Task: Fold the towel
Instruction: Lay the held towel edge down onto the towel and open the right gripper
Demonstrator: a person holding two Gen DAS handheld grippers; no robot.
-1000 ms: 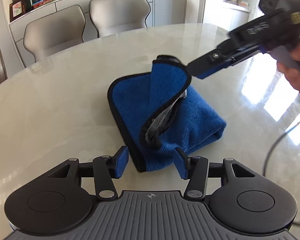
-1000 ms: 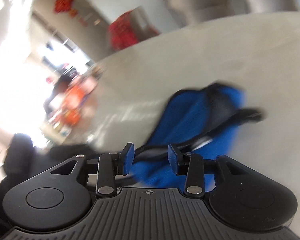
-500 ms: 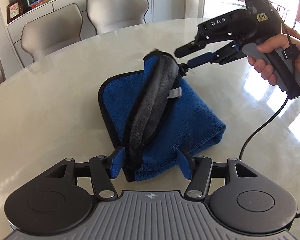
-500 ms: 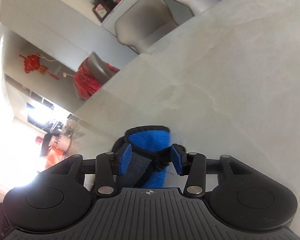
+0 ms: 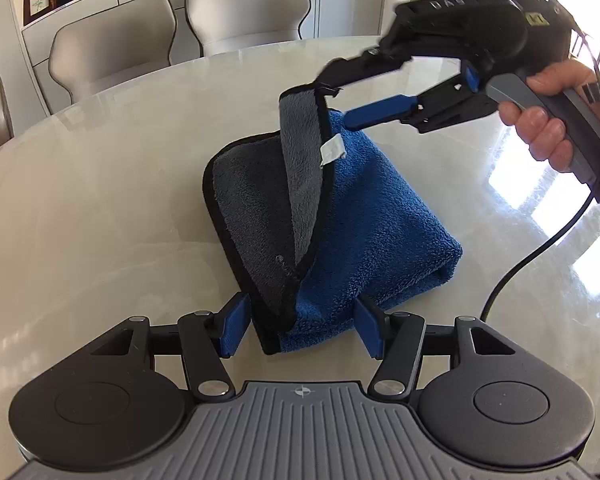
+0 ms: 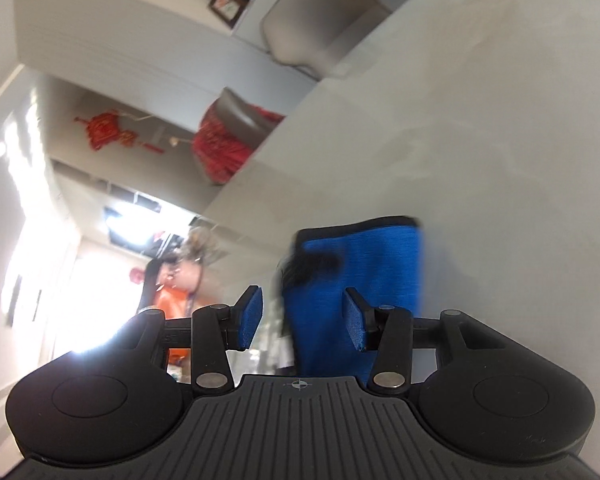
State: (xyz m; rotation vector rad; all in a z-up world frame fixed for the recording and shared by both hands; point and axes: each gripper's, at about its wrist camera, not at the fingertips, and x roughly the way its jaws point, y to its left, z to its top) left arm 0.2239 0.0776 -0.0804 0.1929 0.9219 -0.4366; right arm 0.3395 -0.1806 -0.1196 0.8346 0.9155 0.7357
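Observation:
A blue towel [image 5: 372, 220] with a grey underside and black trim lies folded on the marble table [image 5: 100, 200]. Its top flap [image 5: 300, 152] stands lifted, grey side showing, with a white tag. My right gripper [image 5: 336, 104] is above the towel's far end; its jaws are spread, and the flap's corner hangs at the upper finger's tip. In the right wrist view the blue flap [image 6: 360, 272] sits between open fingers [image 6: 300, 318]. My left gripper [image 5: 300, 330] is open at the towel's near corner, straddling it.
Two beige chairs [image 5: 112, 48] stand at the table's far side, with a white sideboard behind. A black cable [image 5: 540, 256] trails from the right gripper over the table. A red-covered chair [image 6: 228, 140] shows in the right wrist view.
The right gripper has lifted the flap higher and turned it over, so the grey underside now faces me. Its jaws have spread wider. The left gripper has stayed at the near corner.

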